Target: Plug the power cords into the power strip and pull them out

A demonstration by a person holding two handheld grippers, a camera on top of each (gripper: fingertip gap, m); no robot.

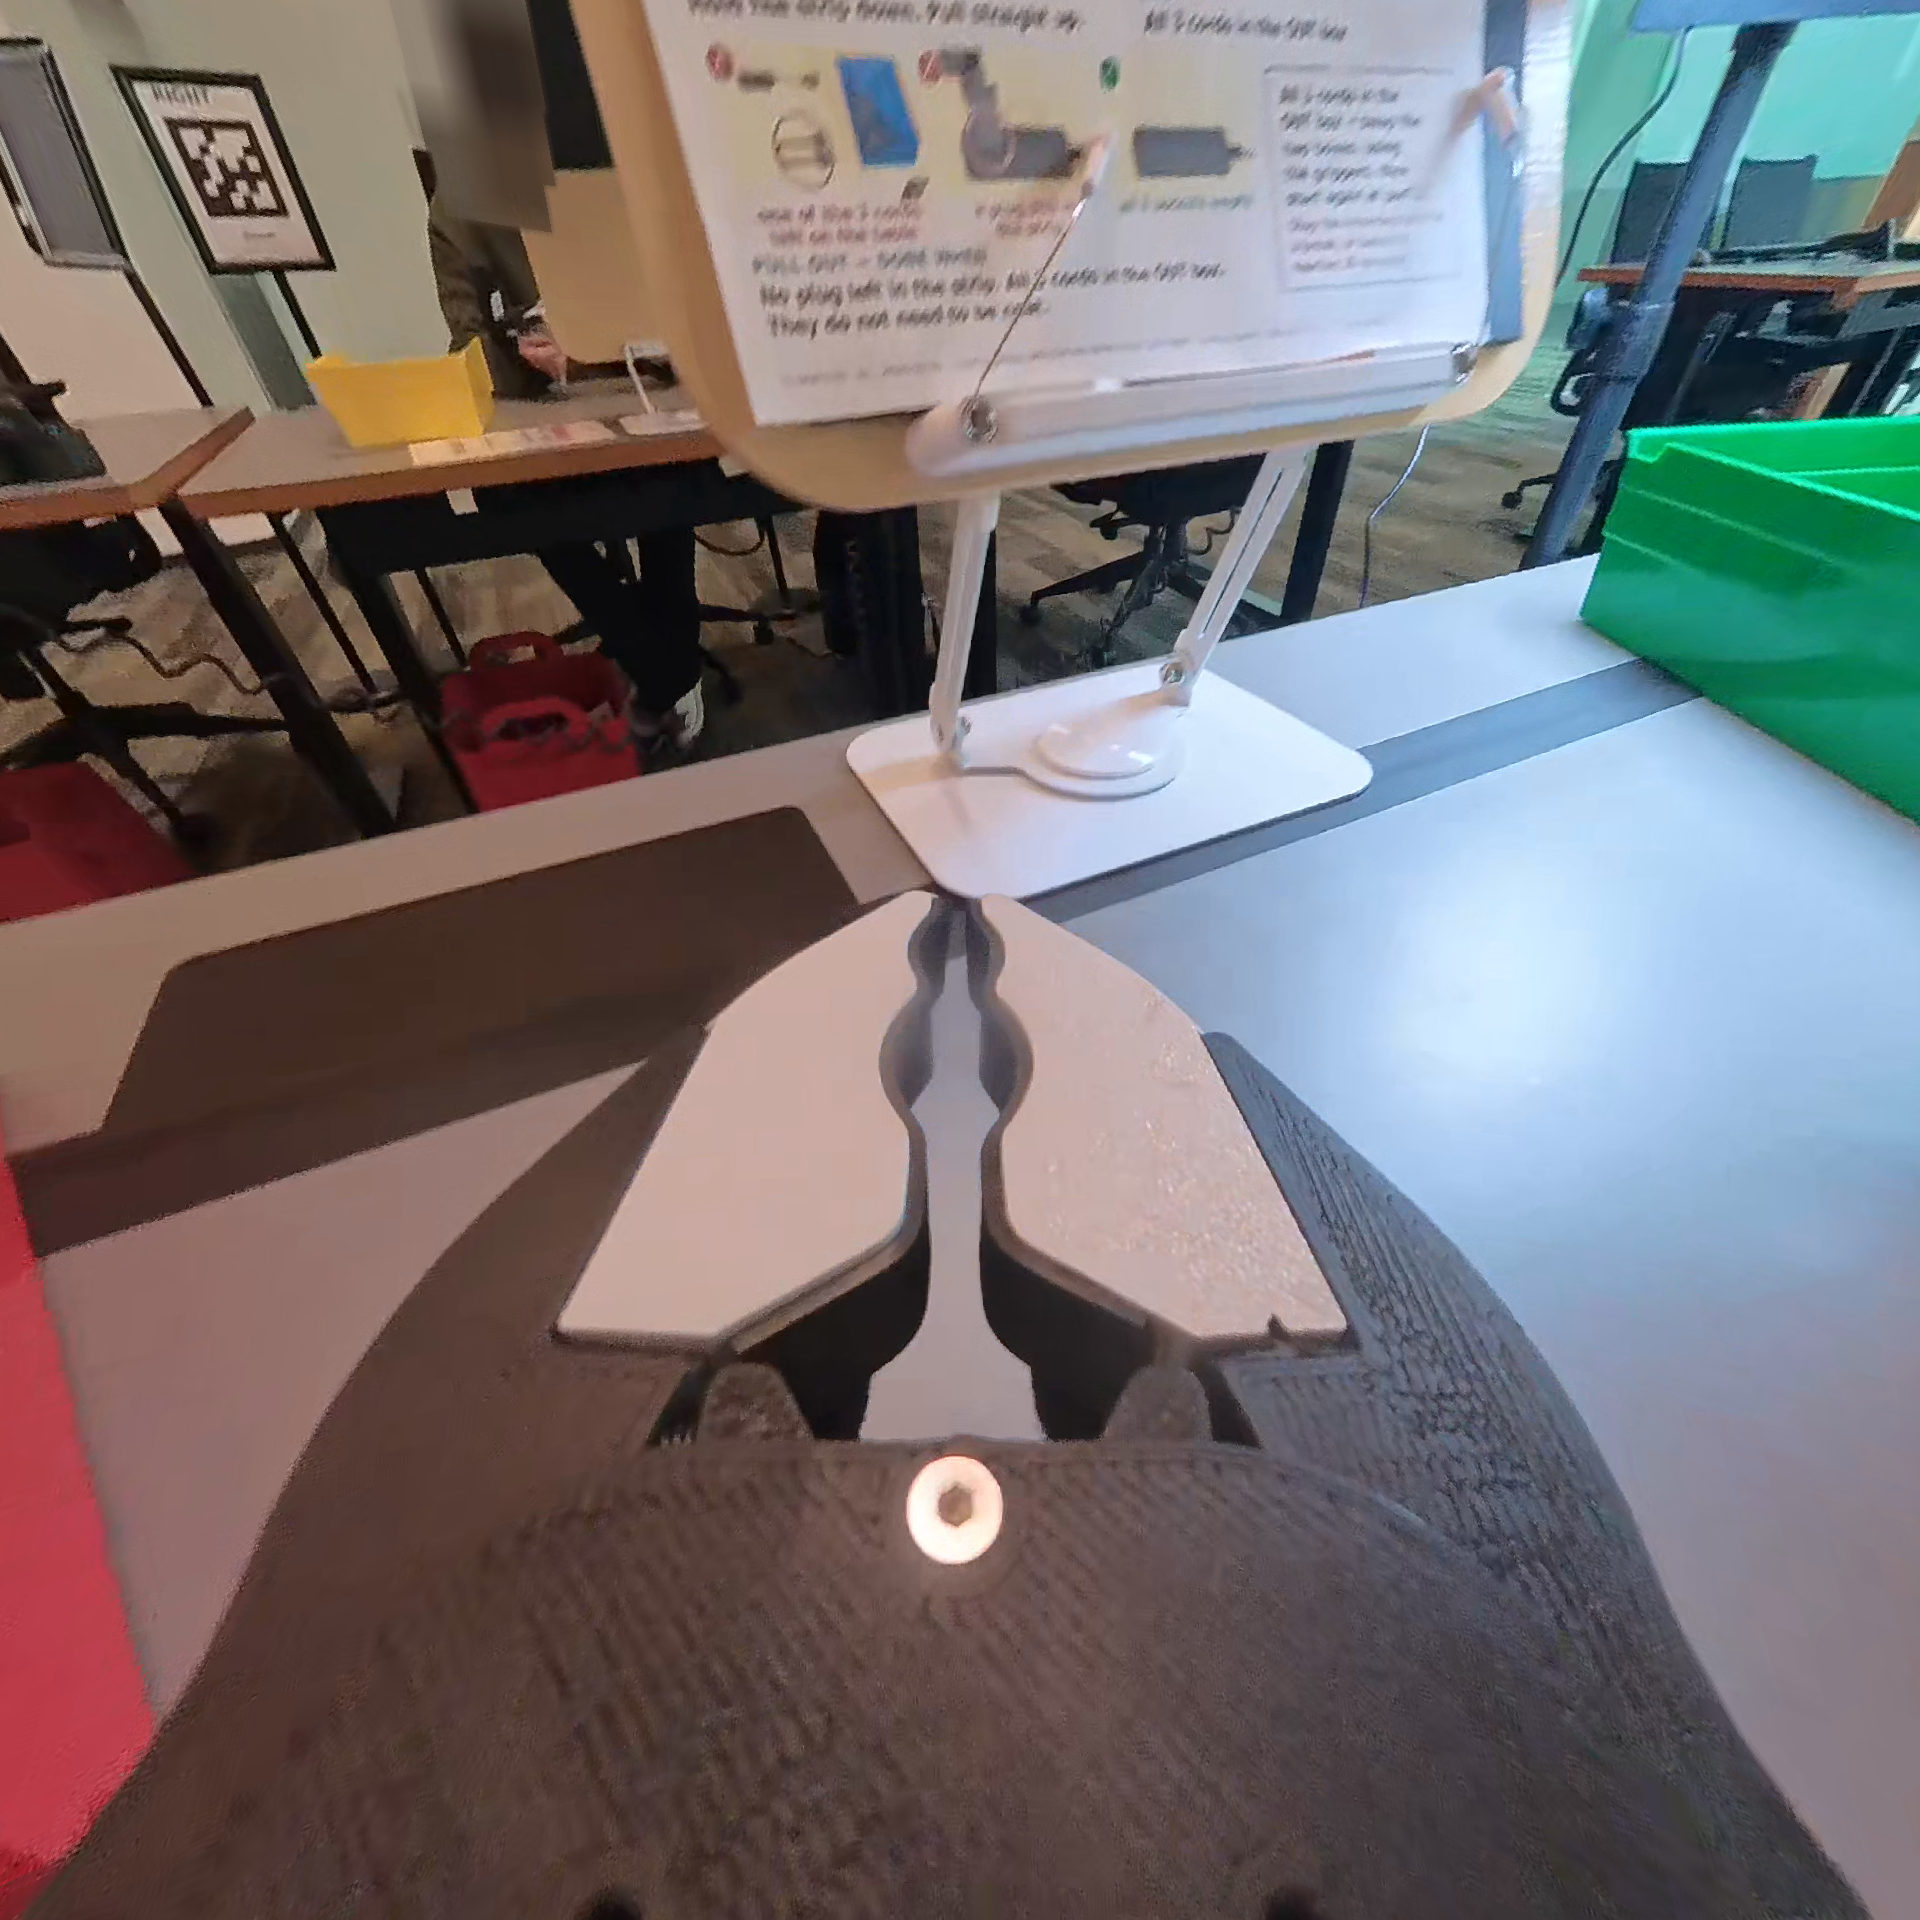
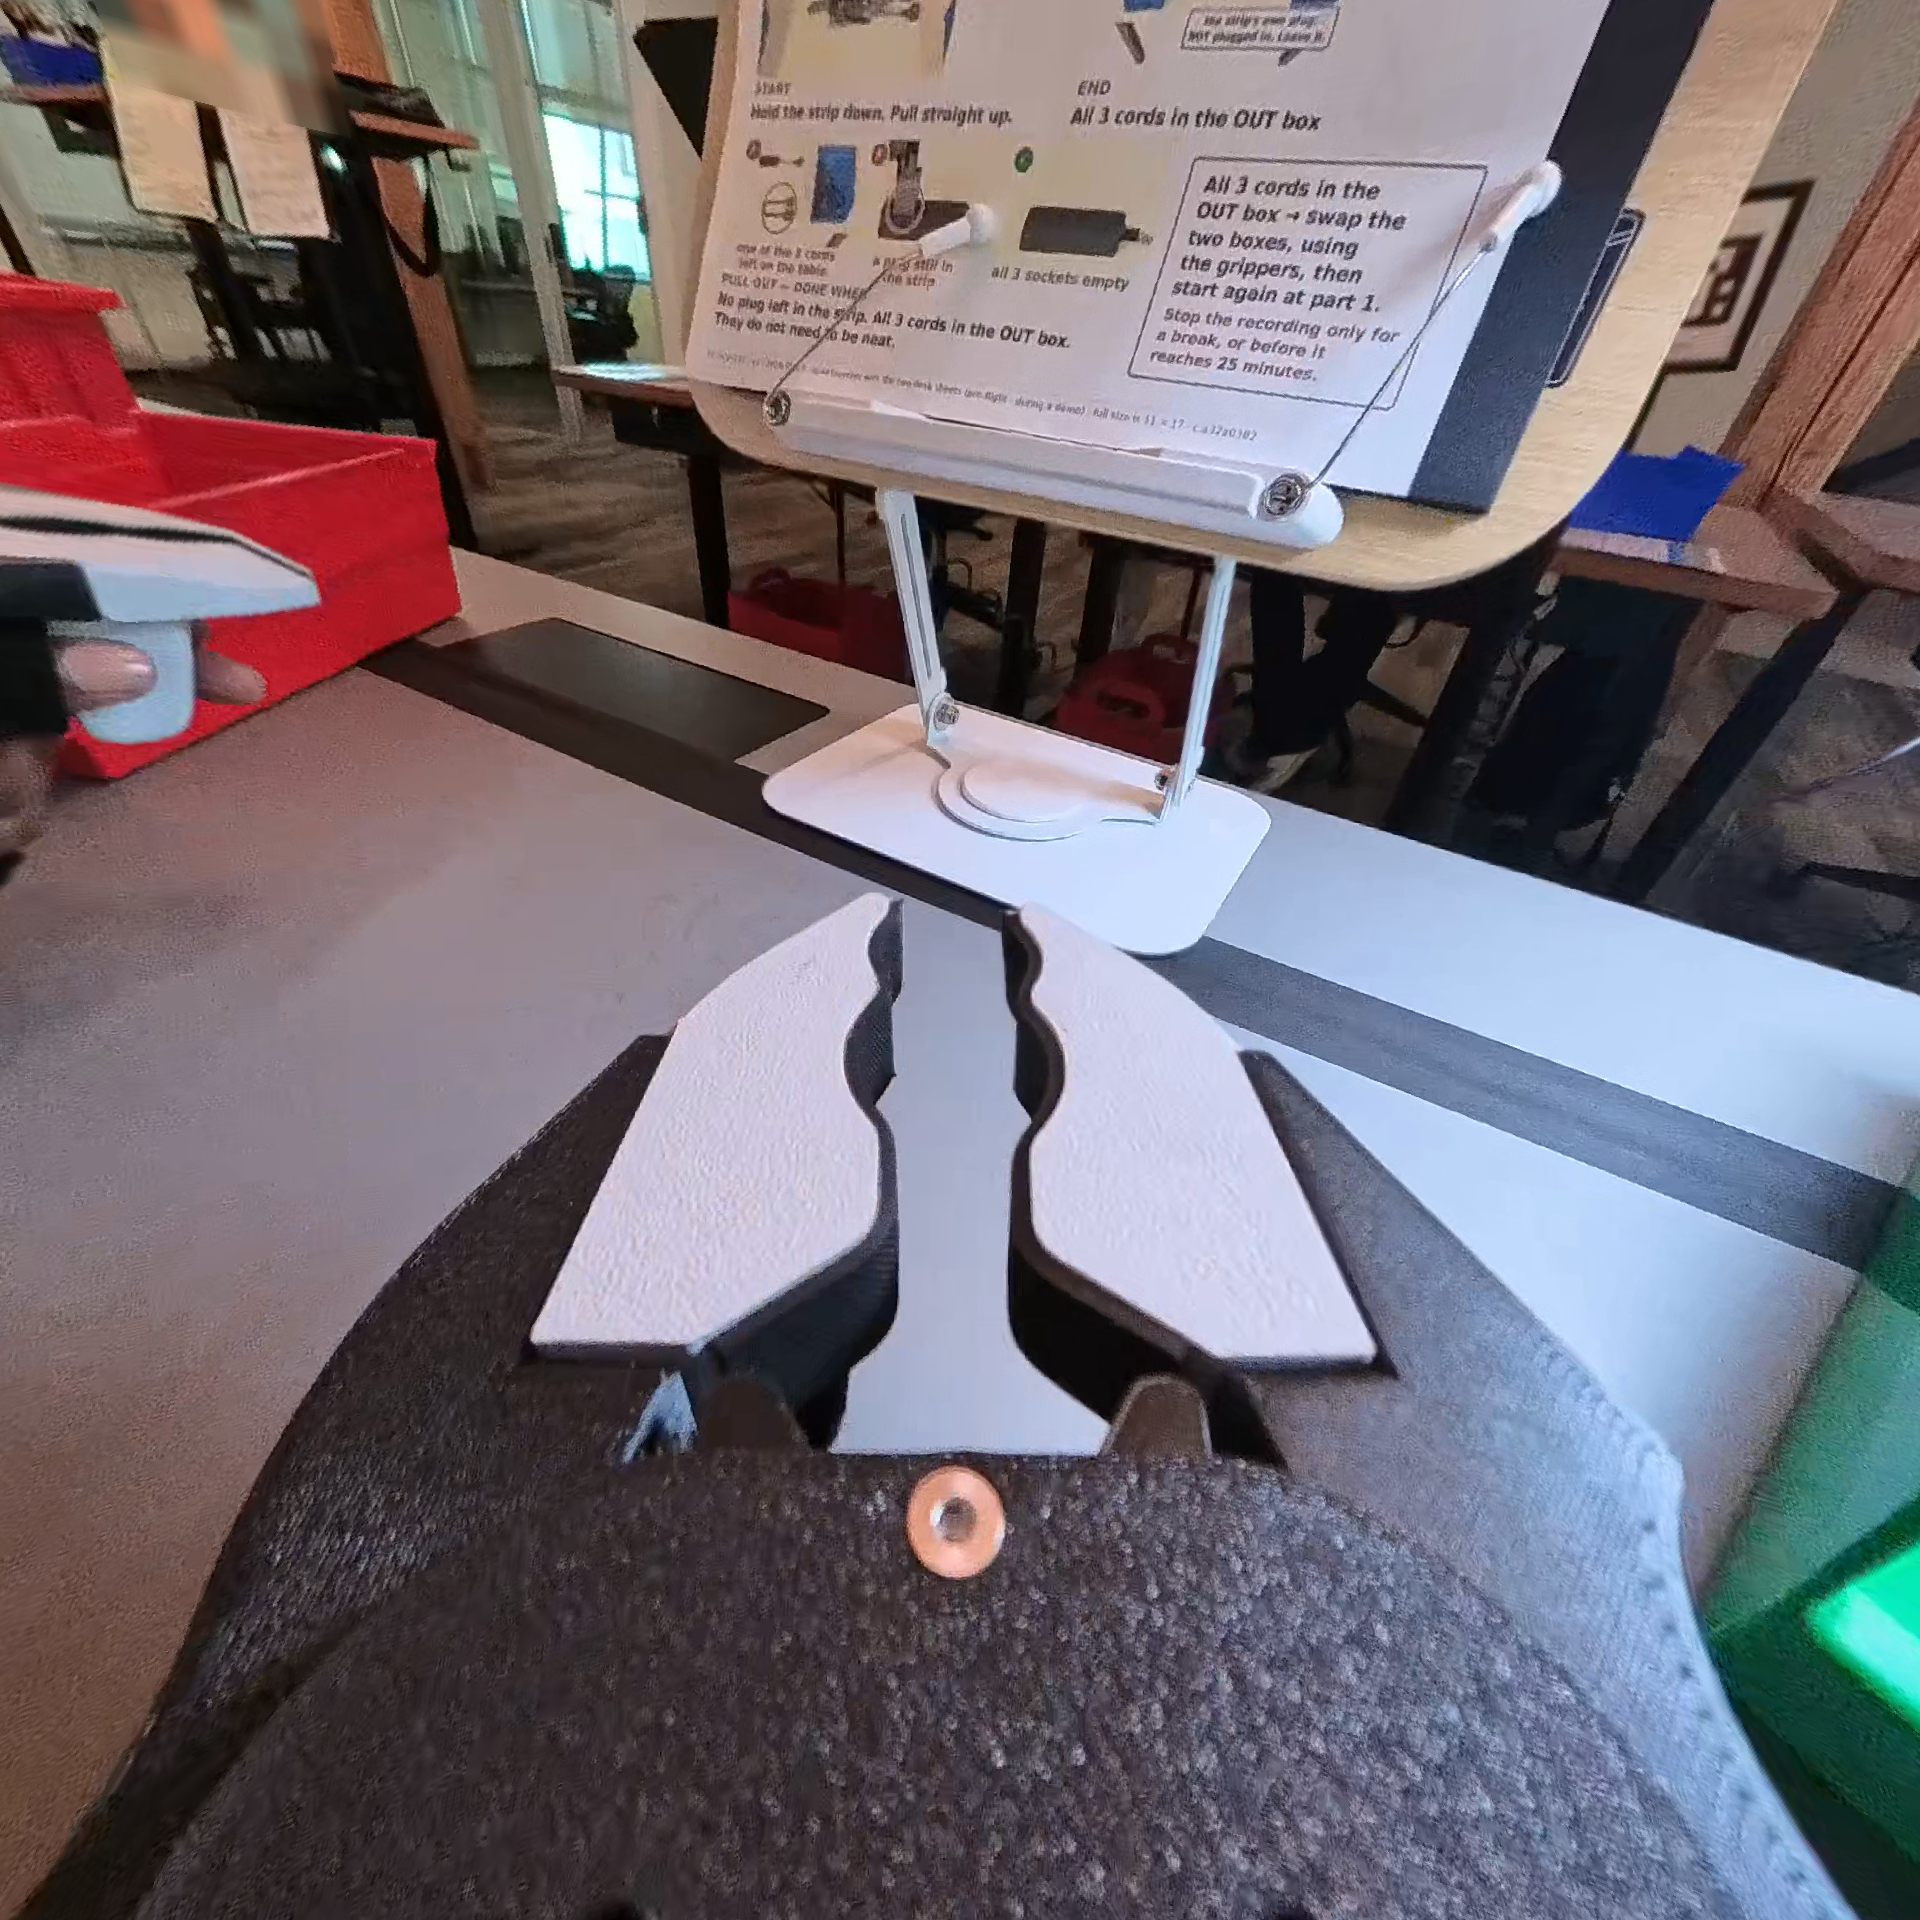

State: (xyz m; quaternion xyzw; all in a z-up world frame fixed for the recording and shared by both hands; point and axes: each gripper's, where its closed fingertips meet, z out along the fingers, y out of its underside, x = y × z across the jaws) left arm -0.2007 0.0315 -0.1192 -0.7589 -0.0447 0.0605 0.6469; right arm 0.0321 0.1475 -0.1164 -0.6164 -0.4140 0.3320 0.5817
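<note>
Both grippers hang over a grey table [image 2: 364, 1039] and point toward a white stand [image 2: 1023, 821] at its far edge. The stand carries a wooden board with a printed instruction sheet [image 2: 1091, 208], tilted back and held by two wire clips.

The left gripper [image 1: 958, 914] has its two white fingers [image 1: 790, 1164] almost together; at the tips they seem to touch or nearly touch, and only a thin wavy slit stays between them lower down. Nothing is between them. In the right wrist view the same gripper shows at the left edge, with a person's fingertips [image 2: 104, 670] on its pale trigger.

The right gripper [image 2: 954, 914] is a little open, with a narrow even gap between its fingers [image 2: 1164, 1174], and it also holds nothing.

The power strip and the power cords do not show in either view, so I cannot tell where they lie or which way they point.

A red bin [image 2: 291, 520] stands on the table to the left, near the left gripper. A green bin [image 1: 1766, 582] stands to the right. A dark strip [image 2: 1507, 1101] runs across the table, and the stand's base lies over it.
</note>
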